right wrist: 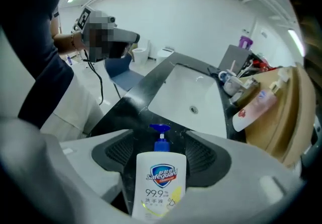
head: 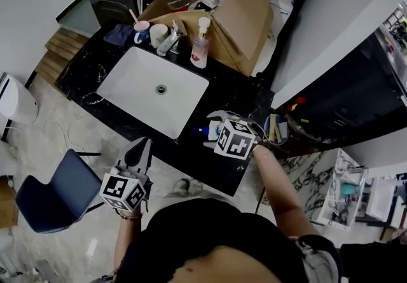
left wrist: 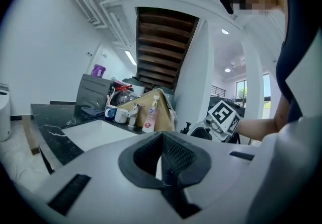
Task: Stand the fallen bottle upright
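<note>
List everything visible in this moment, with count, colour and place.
counter: 1, black, in front of the person
sink: 1, white, set in the counter
fallen bottle: 1, white with blue pump, lying on the counter beside the sink
upright pump bottle: 1, pale with pink label, behind the sink
cups: 2, one blue-and-white, one white, behind the sink
cardboard box: 1, brown, back of counter
chair: 1, blue, on the floor
left gripper: 1, grey, fingers together, empty
right gripper: 1, grey, fingers apart astride the fallen bottle
</note>
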A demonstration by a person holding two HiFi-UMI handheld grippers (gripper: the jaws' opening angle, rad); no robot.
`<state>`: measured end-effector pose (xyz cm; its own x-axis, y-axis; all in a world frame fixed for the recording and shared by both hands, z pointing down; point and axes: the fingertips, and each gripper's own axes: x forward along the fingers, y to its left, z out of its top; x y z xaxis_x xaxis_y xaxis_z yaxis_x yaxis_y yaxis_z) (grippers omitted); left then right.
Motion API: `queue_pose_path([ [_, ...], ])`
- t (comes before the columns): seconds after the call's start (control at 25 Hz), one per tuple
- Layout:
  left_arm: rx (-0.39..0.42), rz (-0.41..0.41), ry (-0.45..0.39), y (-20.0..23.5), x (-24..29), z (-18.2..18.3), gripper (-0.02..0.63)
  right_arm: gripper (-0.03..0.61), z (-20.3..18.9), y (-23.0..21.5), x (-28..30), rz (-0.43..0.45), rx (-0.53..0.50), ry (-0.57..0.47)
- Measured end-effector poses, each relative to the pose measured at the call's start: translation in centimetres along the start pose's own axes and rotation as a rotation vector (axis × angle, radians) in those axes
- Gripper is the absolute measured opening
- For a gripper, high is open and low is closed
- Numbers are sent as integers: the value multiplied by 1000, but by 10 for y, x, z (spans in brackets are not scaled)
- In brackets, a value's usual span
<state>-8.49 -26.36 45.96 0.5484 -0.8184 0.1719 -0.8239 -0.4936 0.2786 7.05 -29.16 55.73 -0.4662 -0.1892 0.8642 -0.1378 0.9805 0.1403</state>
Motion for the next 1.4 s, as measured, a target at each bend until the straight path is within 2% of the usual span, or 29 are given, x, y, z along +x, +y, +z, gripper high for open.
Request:
queue_pose_path([
  [0.16, -12, 55, -25, 11, -13, 1, 3, 256, -8, 2, 27, 89, -50, 172],
  [0.28, -22, 94, -32, 19, -24, -1, 3, 253, -14, 2, 40, 152, -31, 276],
  [0.52, -46, 146, -45, 30, -40, -6, 3, 249, -39, -5, 55, 187, 59, 522],
  [0.64, -44, 152, -50, 30, -42, -5, 3, 234, -44, -8, 58, 191, 64, 585],
  [0.84, -48, 167, -51, 32, -49, -6, 3, 137, -44, -6, 60, 181, 33, 594],
  [1.08, -49, 152, -43, 27, -45, -8, 3, 135, -47, -1, 50, 171, 47, 563],
  [1.2, -44, 129, -42, 21, -40, -8, 3, 133, -39, -7, 38, 140, 88, 467],
  [1.36, -41, 99, -30, 16, -33, -8, 3, 133, -16, -13, 13, 132, 187, 266],
  [1.4, -40, 93, -27, 15, -31, -8, 3, 132, -17, -19, 6, 108, 212, 242],
])
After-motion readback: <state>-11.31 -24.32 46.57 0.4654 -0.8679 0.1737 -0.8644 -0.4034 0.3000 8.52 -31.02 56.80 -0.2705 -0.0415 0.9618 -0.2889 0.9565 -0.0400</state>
